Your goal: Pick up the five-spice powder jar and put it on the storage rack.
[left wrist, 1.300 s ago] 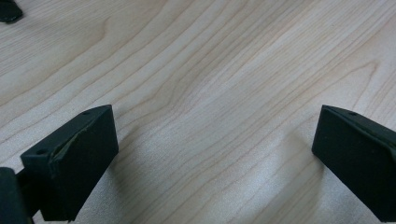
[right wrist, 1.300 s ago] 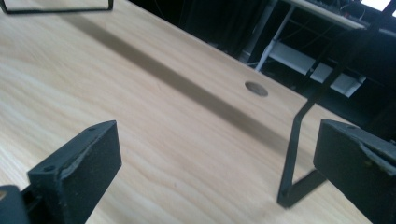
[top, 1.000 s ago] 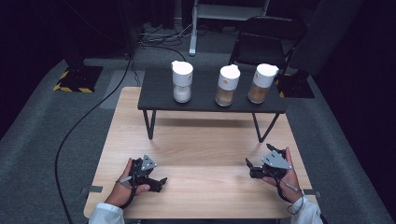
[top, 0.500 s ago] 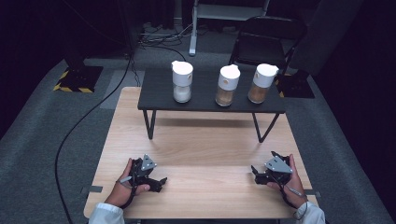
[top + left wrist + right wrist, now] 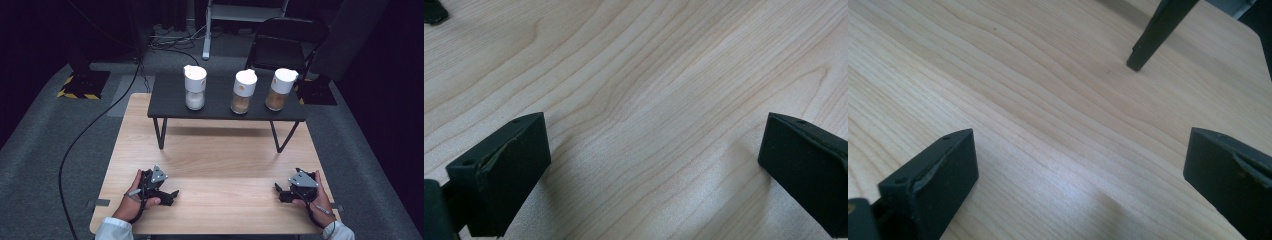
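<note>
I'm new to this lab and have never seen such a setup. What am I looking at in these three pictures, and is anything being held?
A person sits at a wooden table and holds a hand-operated grasping tool in each hand: the left tool and the right tool. The high view comes from a fixed camera above, looking down. The other two come from small cameras riding on each tool, looking along its two black jaws.

Both tools rest low over bare wood, jaws wide apart, holding nothing.

At the far side stands a low black shelf on thin legs; one leg shows in the right gripper view. On it stand three white-lidded jars: a left jar with pale contents, a middle jar and a right jar with brownish contents.
</note>
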`<state>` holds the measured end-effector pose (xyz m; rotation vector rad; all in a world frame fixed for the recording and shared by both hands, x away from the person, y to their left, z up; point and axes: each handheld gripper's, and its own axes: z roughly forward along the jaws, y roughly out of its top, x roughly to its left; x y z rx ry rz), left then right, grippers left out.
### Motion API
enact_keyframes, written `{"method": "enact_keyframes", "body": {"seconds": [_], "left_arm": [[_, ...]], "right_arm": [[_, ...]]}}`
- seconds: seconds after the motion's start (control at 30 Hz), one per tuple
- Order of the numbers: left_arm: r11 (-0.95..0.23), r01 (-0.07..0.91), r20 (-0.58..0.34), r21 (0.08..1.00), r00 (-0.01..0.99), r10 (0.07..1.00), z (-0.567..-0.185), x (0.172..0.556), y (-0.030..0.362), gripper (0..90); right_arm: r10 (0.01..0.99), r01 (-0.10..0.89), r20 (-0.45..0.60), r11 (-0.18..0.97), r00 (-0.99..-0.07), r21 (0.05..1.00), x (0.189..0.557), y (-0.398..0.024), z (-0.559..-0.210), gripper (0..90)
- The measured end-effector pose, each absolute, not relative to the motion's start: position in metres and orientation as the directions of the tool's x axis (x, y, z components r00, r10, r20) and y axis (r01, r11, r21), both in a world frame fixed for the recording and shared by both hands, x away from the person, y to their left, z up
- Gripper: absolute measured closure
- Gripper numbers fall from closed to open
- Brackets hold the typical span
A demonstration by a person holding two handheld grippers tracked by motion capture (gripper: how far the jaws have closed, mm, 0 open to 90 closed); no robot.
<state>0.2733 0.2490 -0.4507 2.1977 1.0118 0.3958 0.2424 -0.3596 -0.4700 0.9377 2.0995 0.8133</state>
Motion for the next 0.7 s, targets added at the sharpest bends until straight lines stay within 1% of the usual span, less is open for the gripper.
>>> {"method": "enact_keyframes", "body": {"seconds": [0.23, 0.7], "left_arm": [[-0.470, 0.552, -0.006, 0.689, 0.653, 0.758, -0.451, 0.274, 0.249, 0.0], [-0.469, 0.552, -0.007, 0.689, 0.653, 0.757, -0.451, 0.274, 0.249, 0.0]], "right_arm": [[0.826, 0.429, -0.259, 0.496, -0.500, 0.755, 0.248, -0.370, -0.464, 0.7], [0.856, 0.510, -0.152, 0.427, -0.494, 0.746, 0.260, -0.387, -0.458, 0.3]]}}
